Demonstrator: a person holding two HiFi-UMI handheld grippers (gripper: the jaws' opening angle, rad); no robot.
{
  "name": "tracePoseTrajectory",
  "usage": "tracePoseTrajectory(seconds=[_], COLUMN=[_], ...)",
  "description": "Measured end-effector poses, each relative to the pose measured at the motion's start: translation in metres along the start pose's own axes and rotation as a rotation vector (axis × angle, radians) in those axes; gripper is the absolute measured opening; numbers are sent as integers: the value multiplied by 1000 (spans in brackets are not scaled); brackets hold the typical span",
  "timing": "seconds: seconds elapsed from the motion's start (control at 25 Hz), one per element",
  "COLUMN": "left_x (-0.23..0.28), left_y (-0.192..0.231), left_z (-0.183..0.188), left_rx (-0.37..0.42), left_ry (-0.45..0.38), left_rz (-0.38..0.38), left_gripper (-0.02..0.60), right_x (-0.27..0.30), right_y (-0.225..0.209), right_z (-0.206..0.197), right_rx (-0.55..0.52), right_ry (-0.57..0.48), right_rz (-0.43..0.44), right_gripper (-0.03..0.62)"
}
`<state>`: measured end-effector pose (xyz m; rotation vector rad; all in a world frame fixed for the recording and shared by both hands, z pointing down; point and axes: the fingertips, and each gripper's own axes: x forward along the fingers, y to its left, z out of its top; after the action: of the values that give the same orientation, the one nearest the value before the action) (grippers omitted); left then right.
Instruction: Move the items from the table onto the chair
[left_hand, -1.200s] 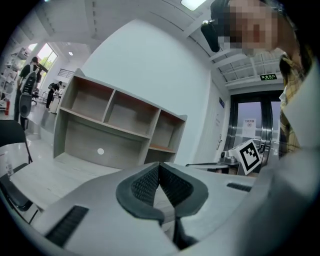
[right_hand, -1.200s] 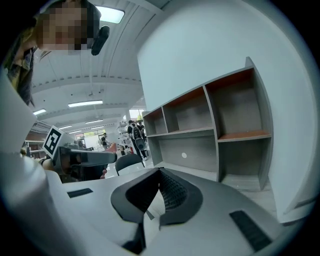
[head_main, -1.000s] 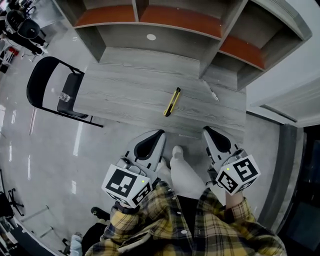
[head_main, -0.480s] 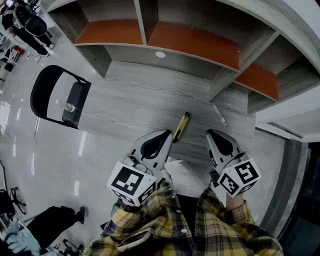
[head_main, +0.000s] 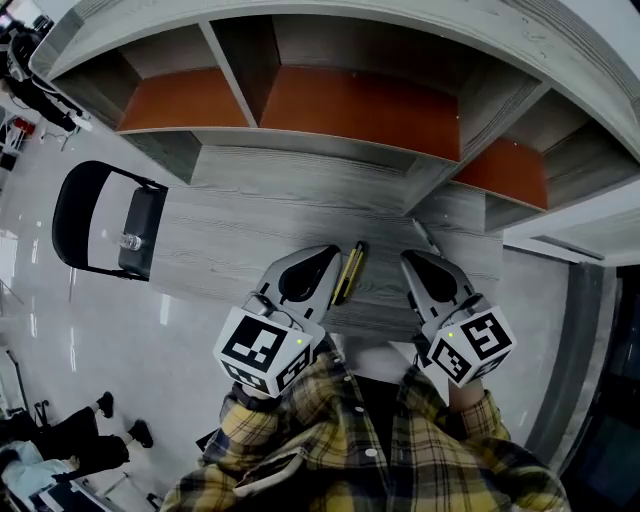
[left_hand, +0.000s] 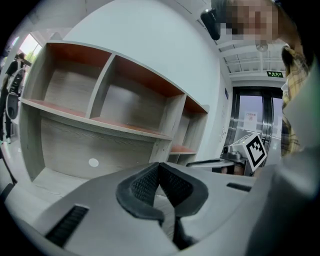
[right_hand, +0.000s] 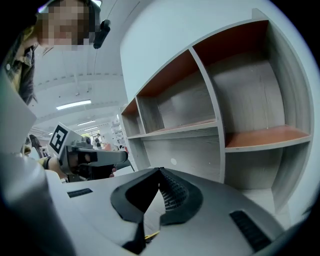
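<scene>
place: open office hall | cues: shelved table, folding chair, glossy floor

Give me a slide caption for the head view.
Shut left gripper and right gripper flank a yellow cutter on the desk; chair at left.

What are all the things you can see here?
Table: one, grey wood, below the shelves.
Shelf unit: one, grey with reddish-brown boards, at the table's back.
Utility knife: one, yellow and black, on the table between the grippers.
Pen-like thing: one, pale, on the table ahead of the right gripper.
Chair: one, black, at the table's left end.
Small clear thing: one, on the chair seat.
Left gripper: grey, jaws shut, empty.
Right gripper: grey, jaws shut, empty.
</scene>
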<state>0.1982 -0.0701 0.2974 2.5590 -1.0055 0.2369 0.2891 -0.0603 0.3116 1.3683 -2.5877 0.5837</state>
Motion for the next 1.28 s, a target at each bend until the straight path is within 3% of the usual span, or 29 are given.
tracePoseTrajectory(seconds=[0.44, 0.64, 0.84, 1.08, 1.28], left_x=[28, 35, 39, 45, 55], left_y=[-18, -24, -19, -9, 4], left_z=[-6, -9, -17, -42, -76], left_rx=[61, 54, 20, -20, -29], left_ry=[79, 97, 126, 195, 259], left_rz=[-171, -205, -191, -161, -109], left_gripper=[5, 5, 16, 149, 187], right_x=[-31, -40, -44, -43, -39], right_y=[-12, -11, -12, -15, -18], right_z=[4, 2, -3, -13, -24], right_rx=[44, 55, 70, 88, 105], right_ry=[-57, -69, -66, -45, -19], right_rz=[-191, -233, -248, -249, -240], right_gripper=[17, 17, 17, 17, 17])
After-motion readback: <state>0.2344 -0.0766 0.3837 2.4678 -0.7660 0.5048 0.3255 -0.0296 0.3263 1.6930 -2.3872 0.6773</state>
